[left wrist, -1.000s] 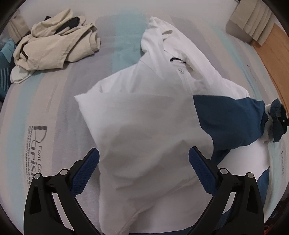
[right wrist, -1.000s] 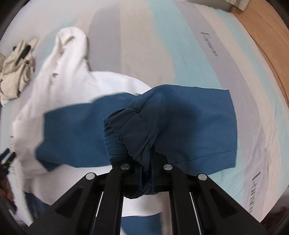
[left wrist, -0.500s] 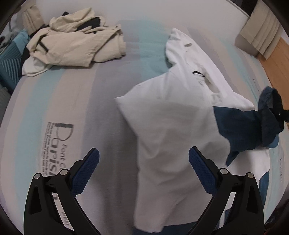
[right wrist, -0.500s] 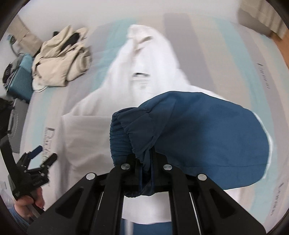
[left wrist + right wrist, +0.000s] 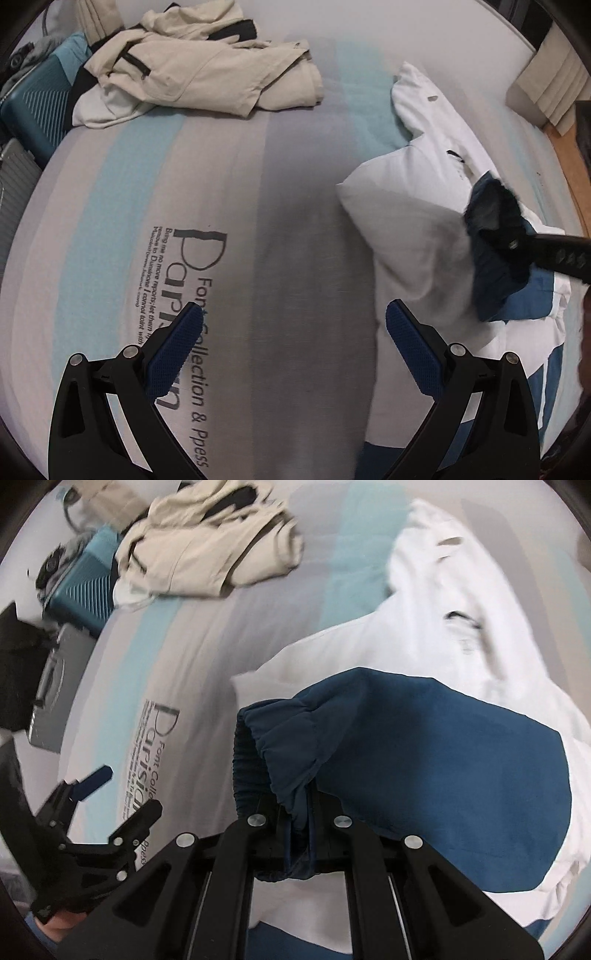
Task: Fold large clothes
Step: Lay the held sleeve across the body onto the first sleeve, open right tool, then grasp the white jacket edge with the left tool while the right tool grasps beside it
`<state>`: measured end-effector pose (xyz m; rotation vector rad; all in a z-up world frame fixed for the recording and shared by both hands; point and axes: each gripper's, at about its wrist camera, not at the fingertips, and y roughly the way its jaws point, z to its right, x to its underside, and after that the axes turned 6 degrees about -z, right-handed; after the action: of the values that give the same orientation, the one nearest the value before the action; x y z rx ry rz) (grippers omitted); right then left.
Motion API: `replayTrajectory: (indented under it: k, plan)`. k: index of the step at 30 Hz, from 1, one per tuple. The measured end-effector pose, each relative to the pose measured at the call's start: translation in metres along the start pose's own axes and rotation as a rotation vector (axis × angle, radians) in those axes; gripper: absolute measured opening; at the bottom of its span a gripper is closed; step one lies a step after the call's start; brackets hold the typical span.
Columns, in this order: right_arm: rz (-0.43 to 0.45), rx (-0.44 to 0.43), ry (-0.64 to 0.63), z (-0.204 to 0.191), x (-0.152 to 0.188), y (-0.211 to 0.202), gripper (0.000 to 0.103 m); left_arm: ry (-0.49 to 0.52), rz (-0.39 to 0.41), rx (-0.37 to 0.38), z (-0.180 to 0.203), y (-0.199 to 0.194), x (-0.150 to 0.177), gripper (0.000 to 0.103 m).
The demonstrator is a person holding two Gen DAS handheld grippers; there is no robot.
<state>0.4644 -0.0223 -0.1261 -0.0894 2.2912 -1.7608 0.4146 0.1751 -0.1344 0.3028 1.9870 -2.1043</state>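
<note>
A white and blue hooded jacket [image 5: 417, 229] lies on the striped bed, its hood toward the far side [image 5: 439, 565]. My right gripper [image 5: 299, 812] is shut on the jacket's blue sleeve cuff [image 5: 273, 746] and holds the blue sleeve [image 5: 436, 760] lifted over the white body; it also shows in the left wrist view [image 5: 495, 218]. My left gripper [image 5: 293, 328] is open and empty above the bed sheet, left of the jacket; it shows in the right wrist view [image 5: 114, 790].
A beige jacket [image 5: 195, 70] lies crumpled at the far left of the bed [image 5: 236, 192]. A teal suitcase [image 5: 33, 110] and a grey case [image 5: 51, 686] stand beside the bed's left edge. Wooden floor [image 5: 569, 155] shows at the right.
My right gripper has carried the blue sleeve leftward across the white jacket body. My left gripper has moved left off the jacket and now hangs over bare sheet.
</note>
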Motion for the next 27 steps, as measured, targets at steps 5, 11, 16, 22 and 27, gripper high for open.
replayTrajectory:
  k: [5, 11, 16, 22, 27]
  plan:
    - [-0.042, 0.032, -0.001, -0.005, -0.004, 0.033, 0.005, -0.007, -0.019, 0.002, -0.005, 0.014, -0.002, 0.097]
    - [-0.064, 0.036, -0.008, 0.0, -0.006, 0.048, 0.008, 0.008, -0.039, 0.005, 0.001, 0.027, -0.007, 0.097]
    - [-0.048, -0.011, 0.019, 0.018, -0.005, 0.032, 0.055, 0.015, -0.048, 0.037, 0.015, 0.031, -0.019, 0.097]
    - [0.049, 0.006, -0.041, 0.077, -0.015, -0.029, 0.068, 0.017, -0.035, 0.155, 0.06, 0.025, -0.074, 0.097]
    - [0.131, 0.154, -0.077, 0.162, -0.075, -0.054, 0.07, 0.092, -0.002, 0.24, 0.109, 0.038, -0.146, 0.097]
